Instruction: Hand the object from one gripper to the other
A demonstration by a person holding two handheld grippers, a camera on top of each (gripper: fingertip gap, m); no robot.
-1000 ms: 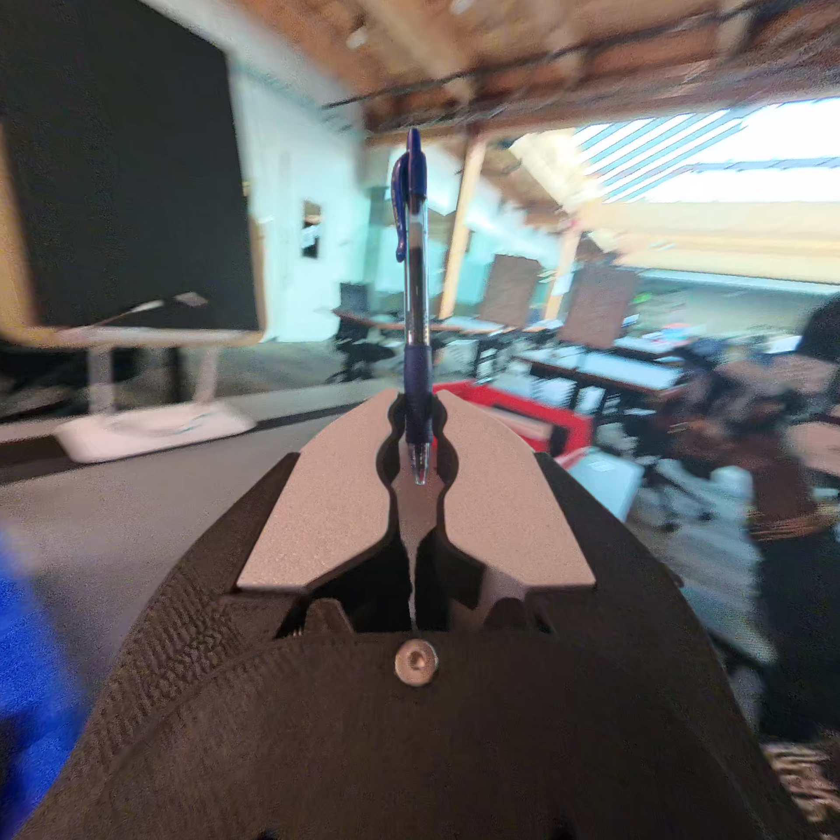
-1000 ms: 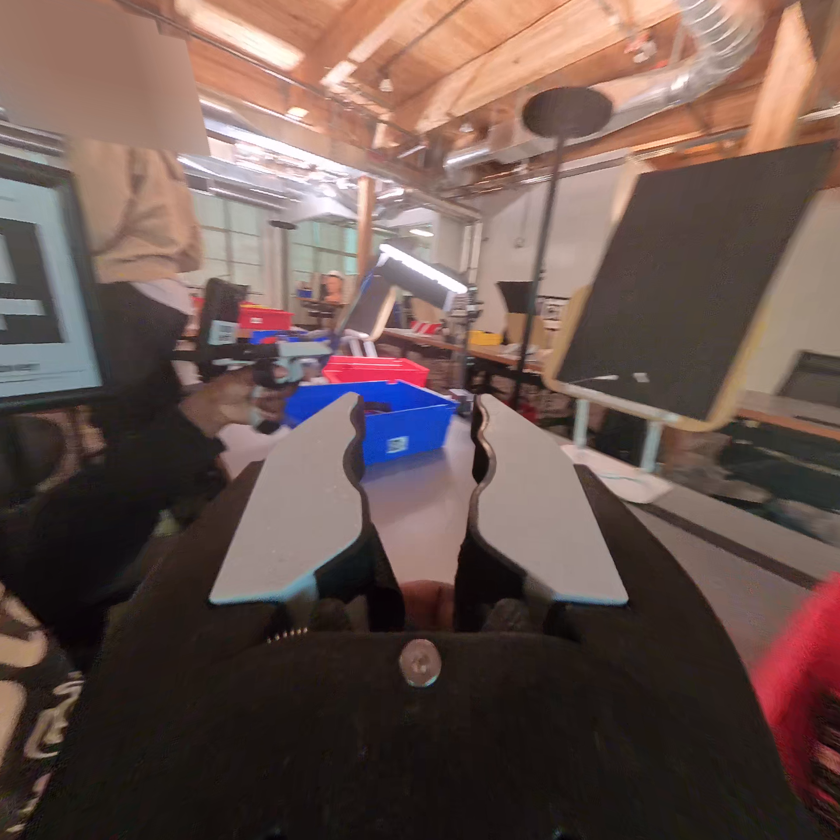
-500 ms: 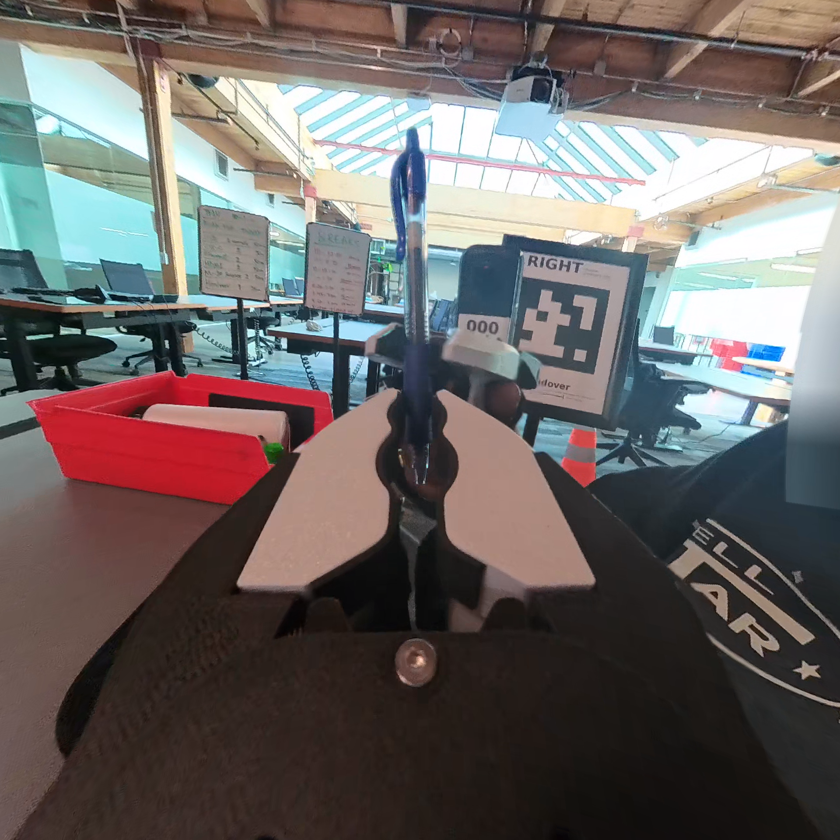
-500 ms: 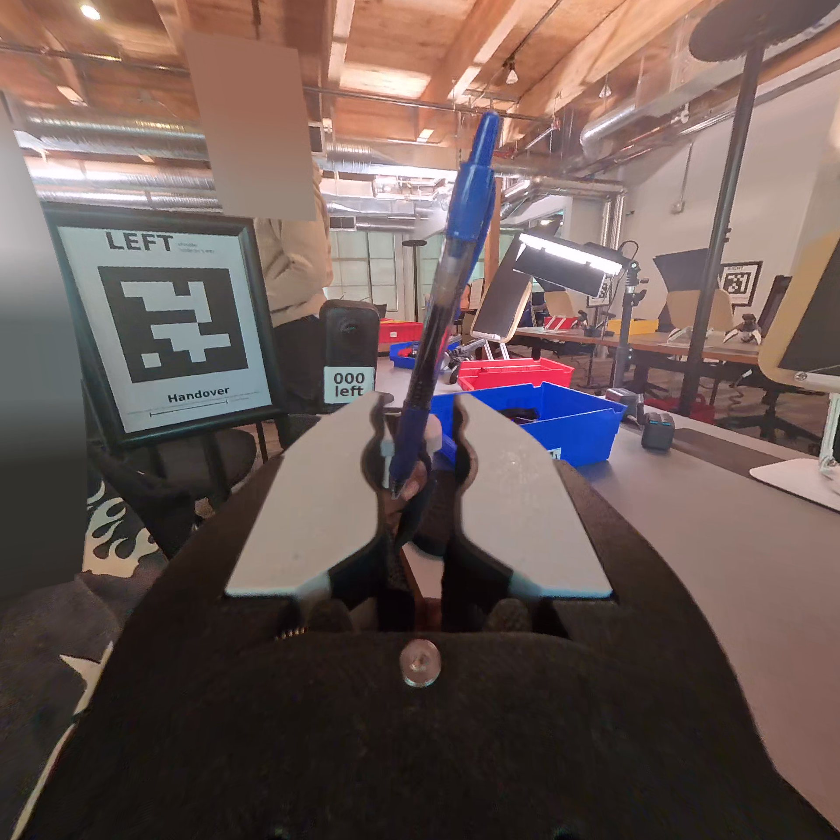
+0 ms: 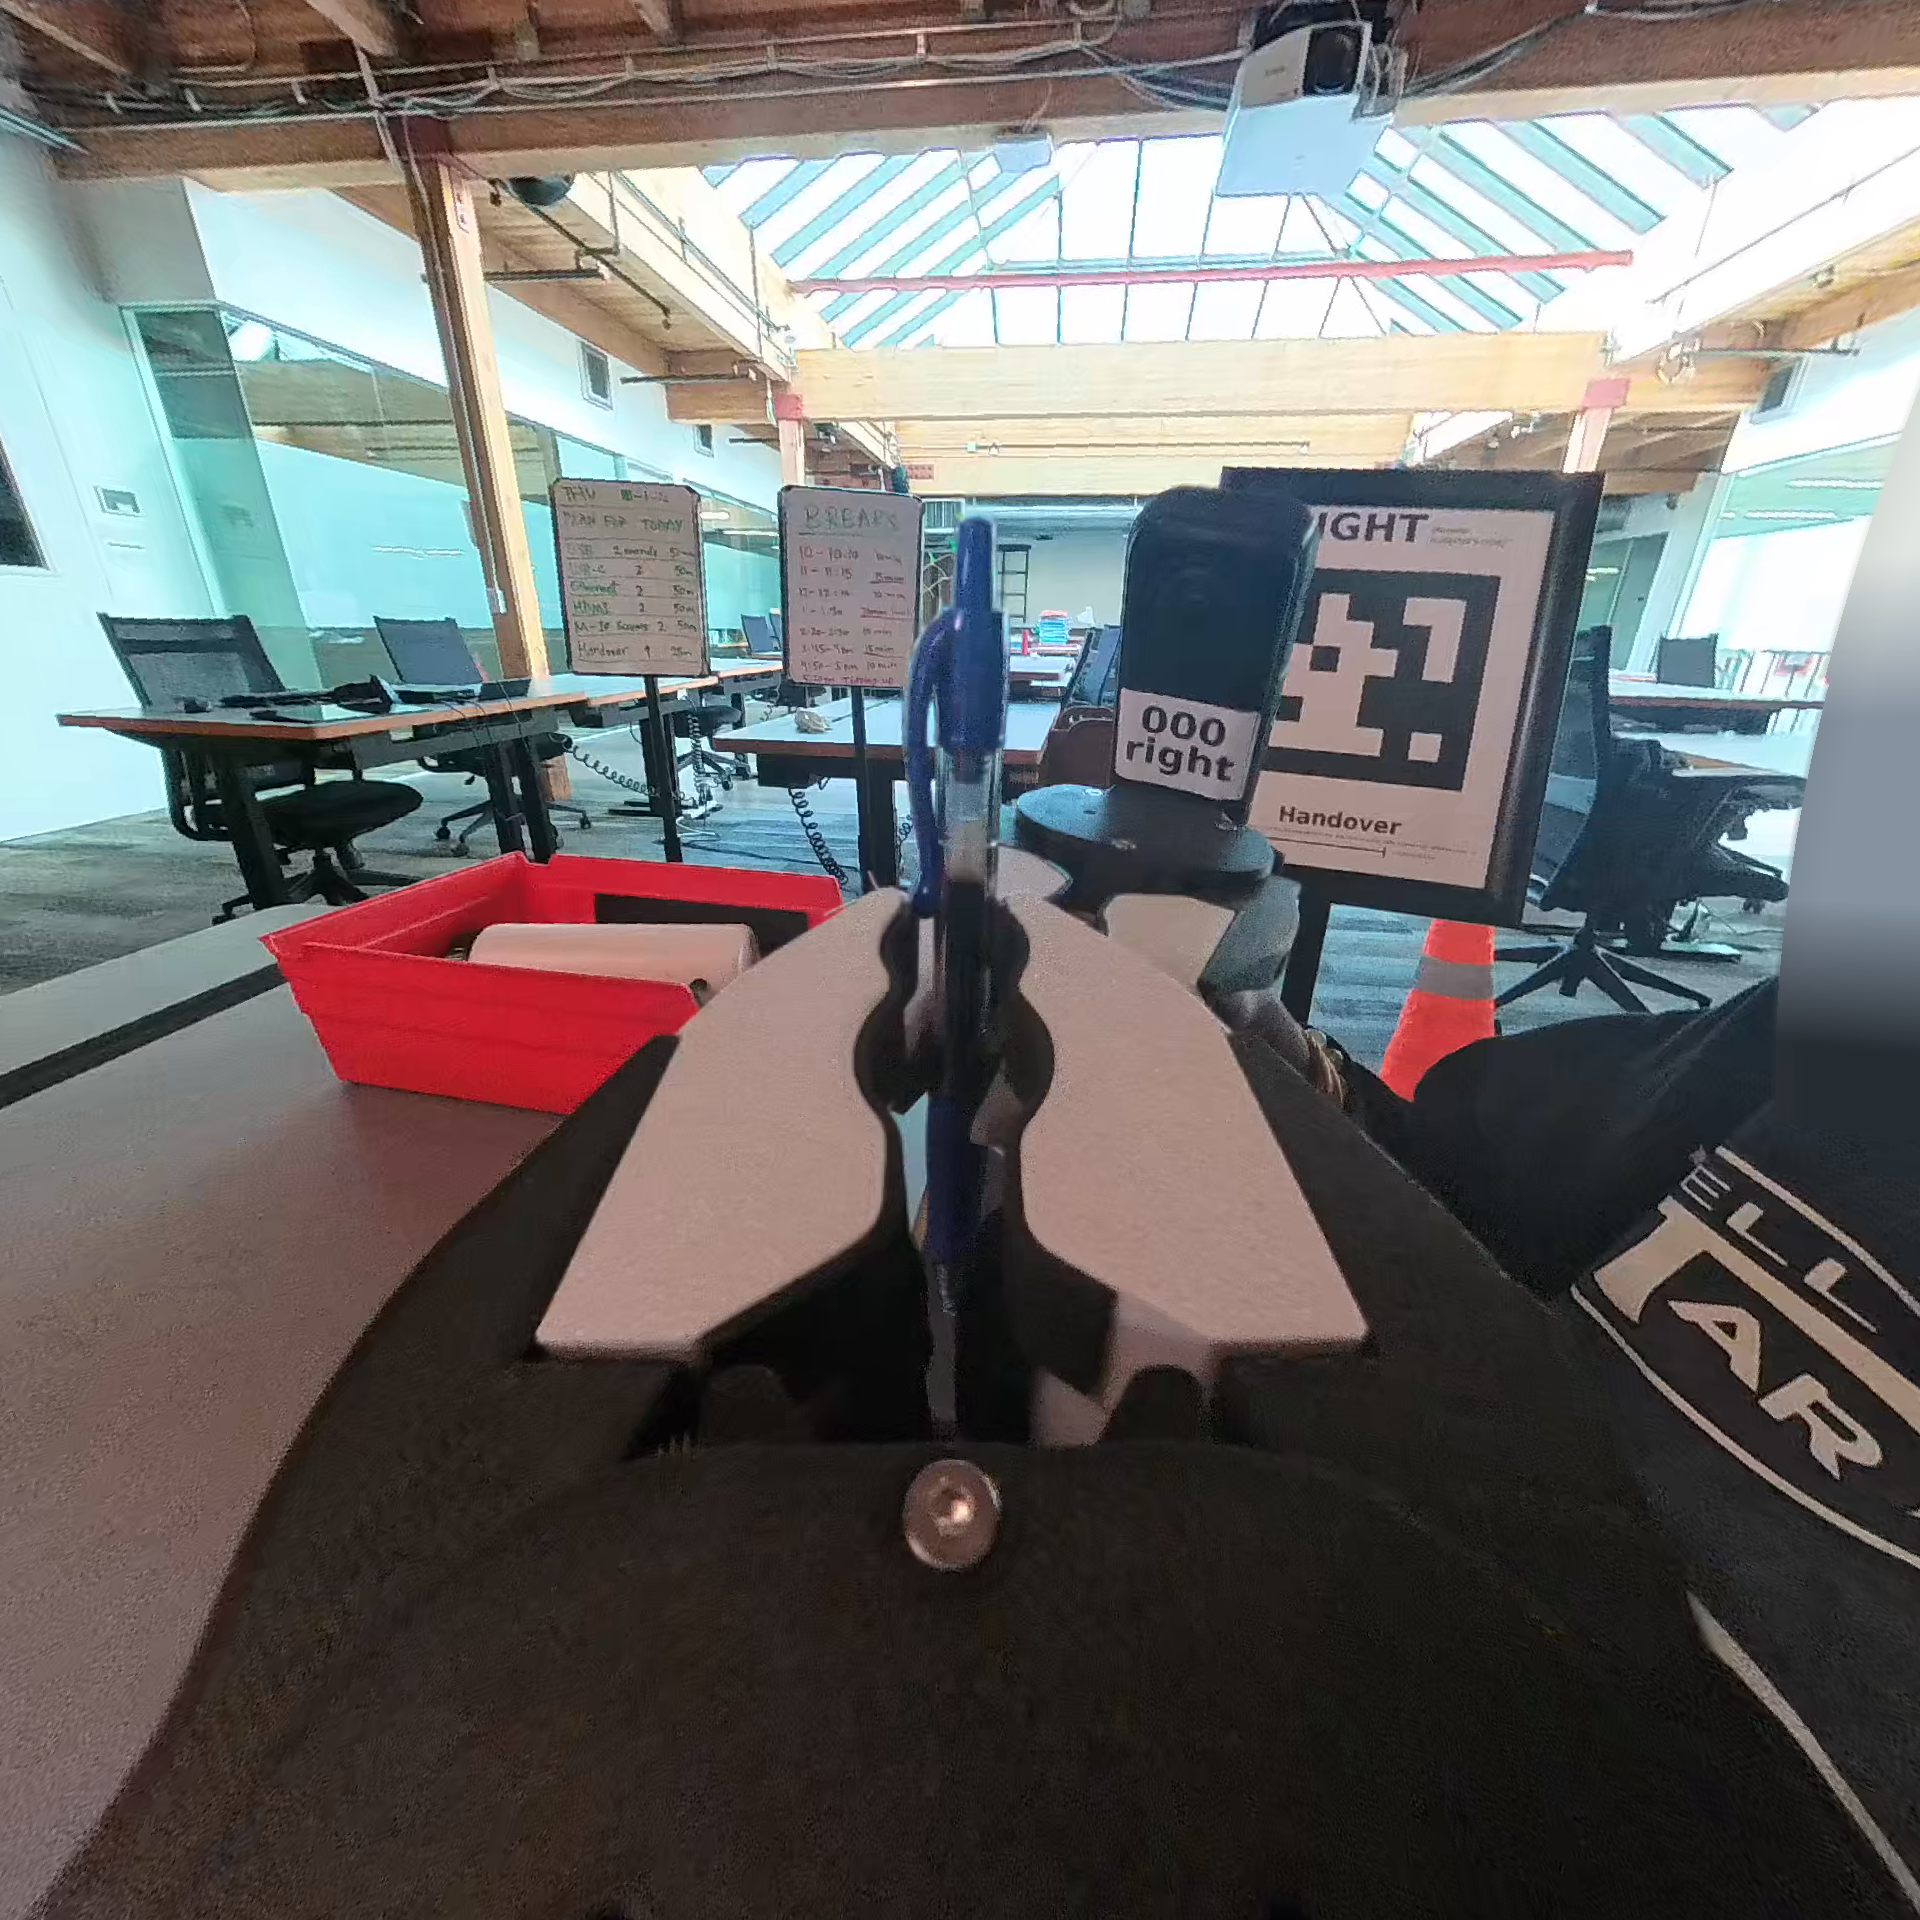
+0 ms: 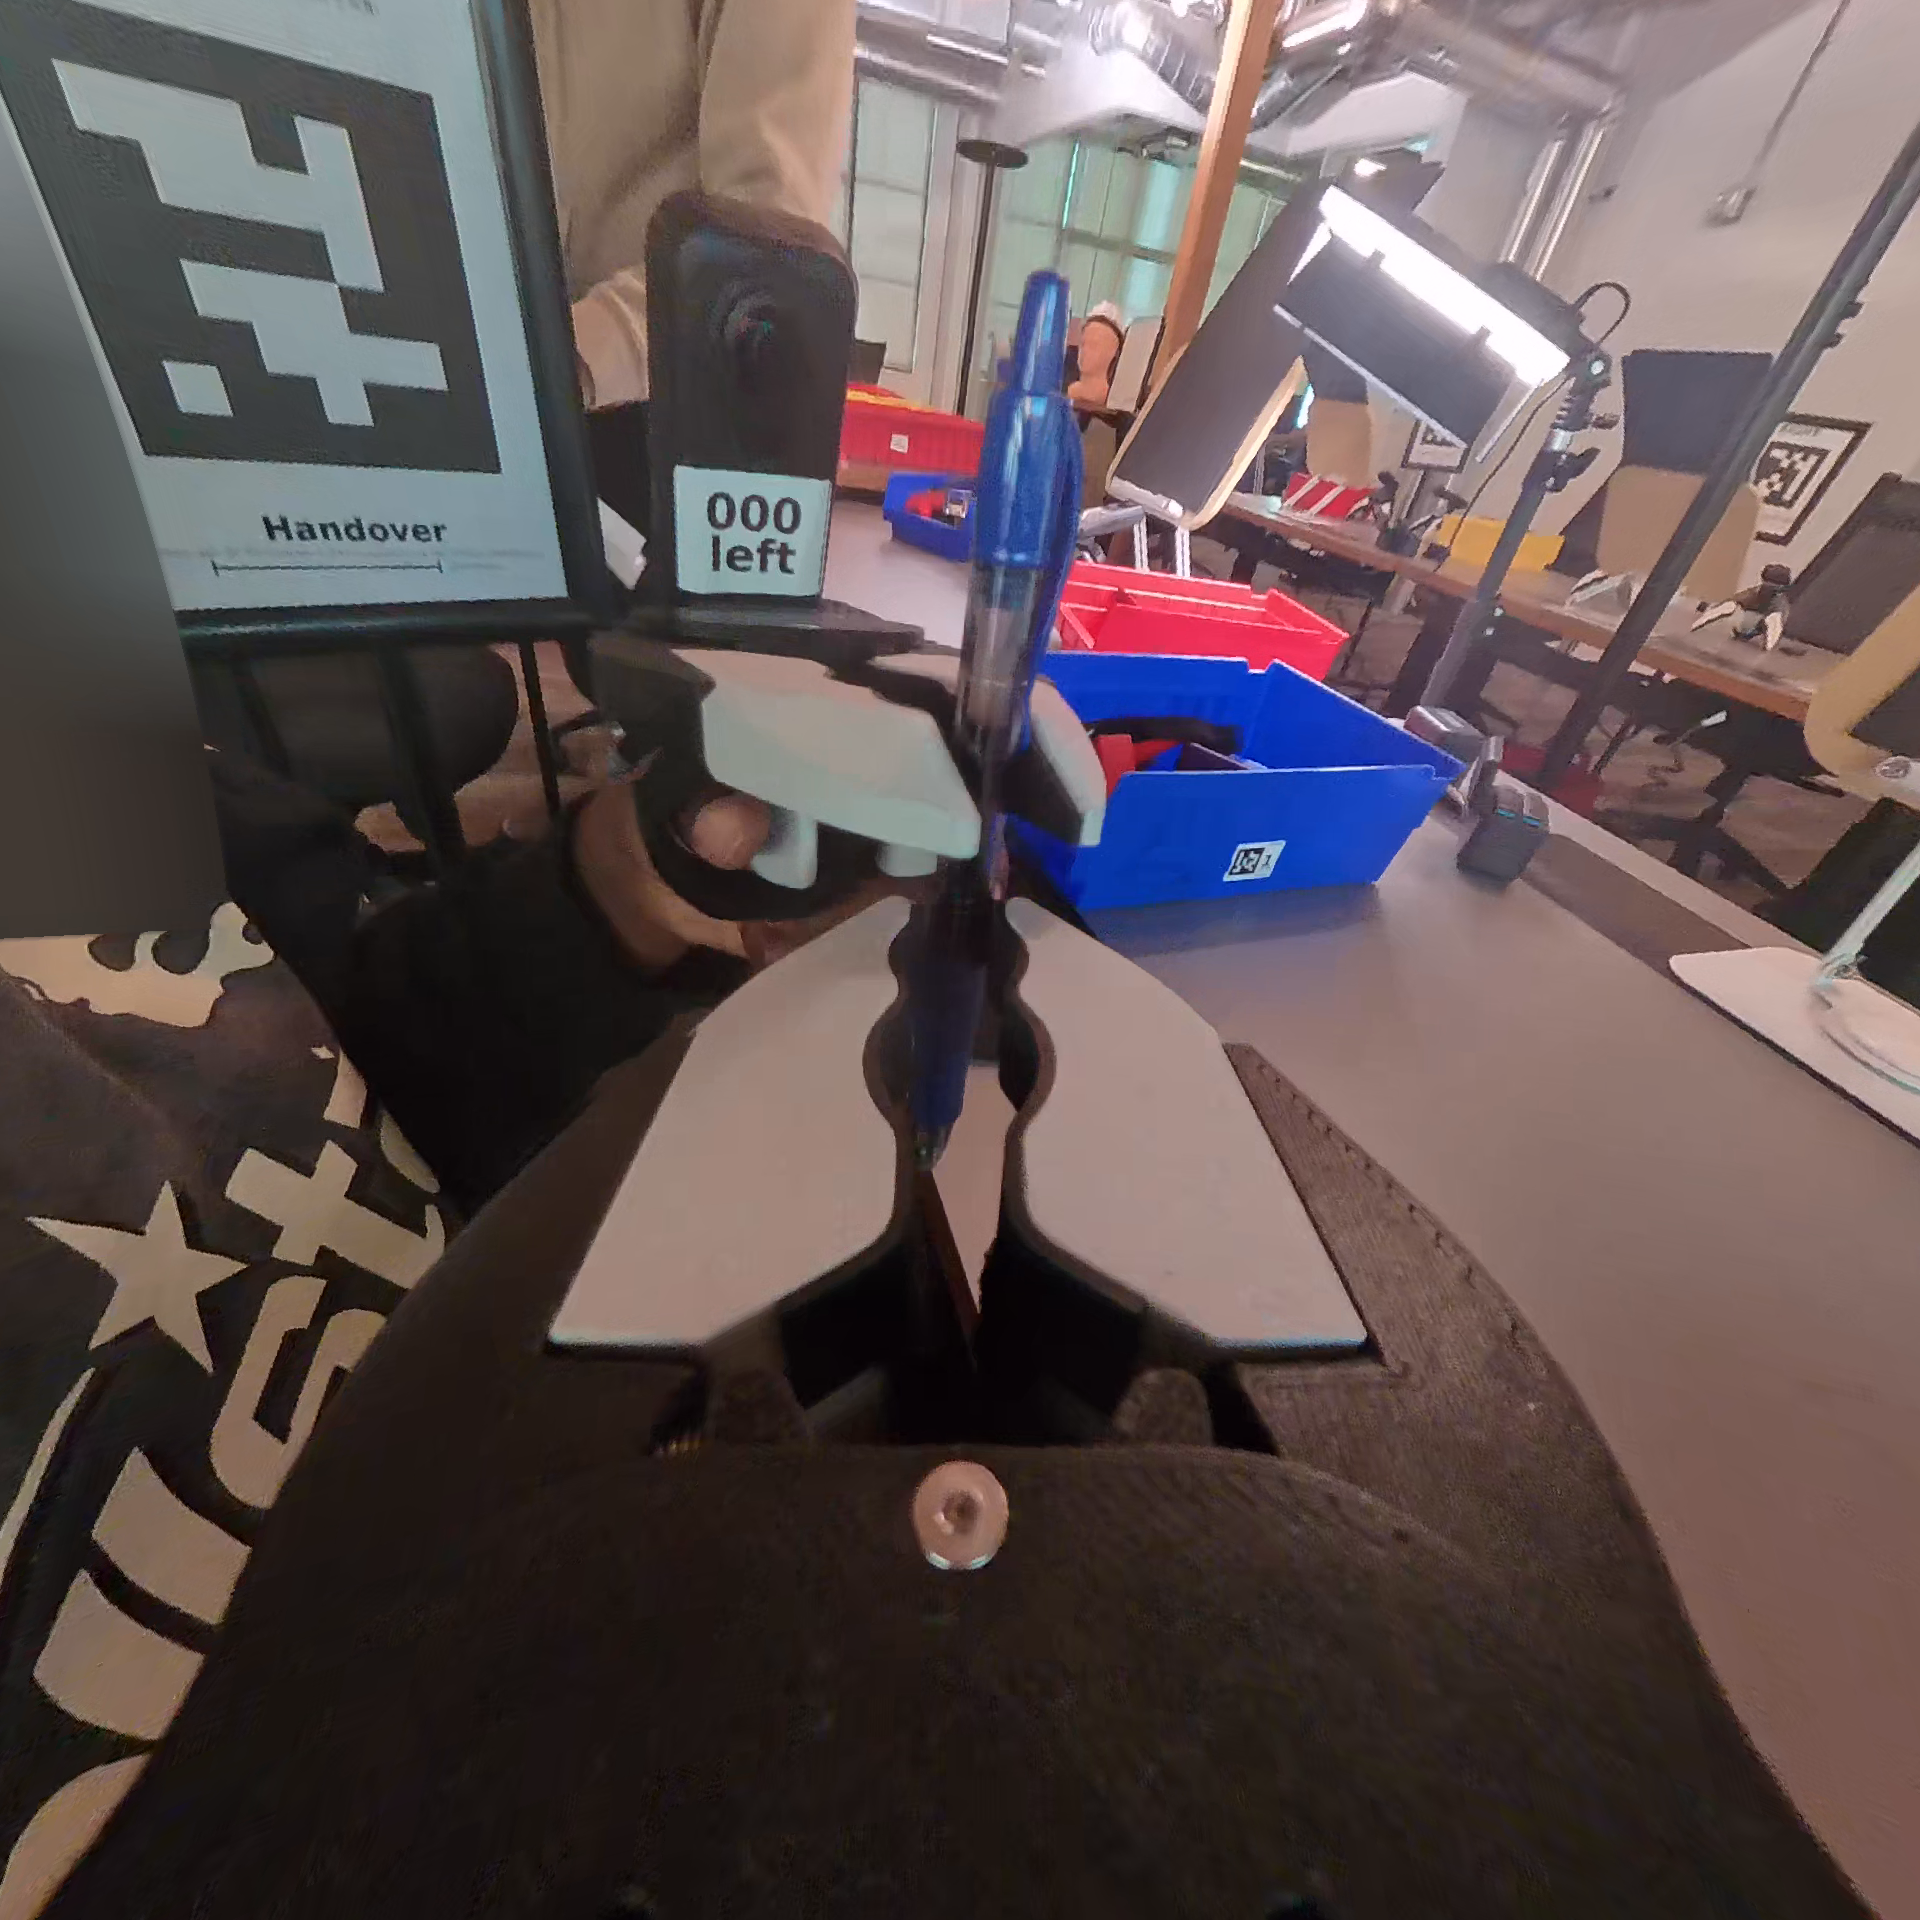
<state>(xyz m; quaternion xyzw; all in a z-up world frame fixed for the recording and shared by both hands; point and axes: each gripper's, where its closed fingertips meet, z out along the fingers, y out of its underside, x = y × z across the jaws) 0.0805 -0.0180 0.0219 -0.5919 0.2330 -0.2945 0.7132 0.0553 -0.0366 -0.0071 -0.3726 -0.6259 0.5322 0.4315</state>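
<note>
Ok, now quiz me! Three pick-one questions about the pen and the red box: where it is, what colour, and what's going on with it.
1. Where is the pen?
A. in a drawer
B. between the fingers of both grippers
C. flat on the table

2. What colour is the pen's top?
A. green
B. blue
C. yellow

3. The red bin is:
A. upside down
B. stacked on a chair
C. upright with a white roll inside

Answers:
1. B: the pen stands between the fingers of the left gripper and the right gripper.
2. B: its cap and clip are blue.
3. C: the bin sits open side up on the table, with the roll in it.
</note>
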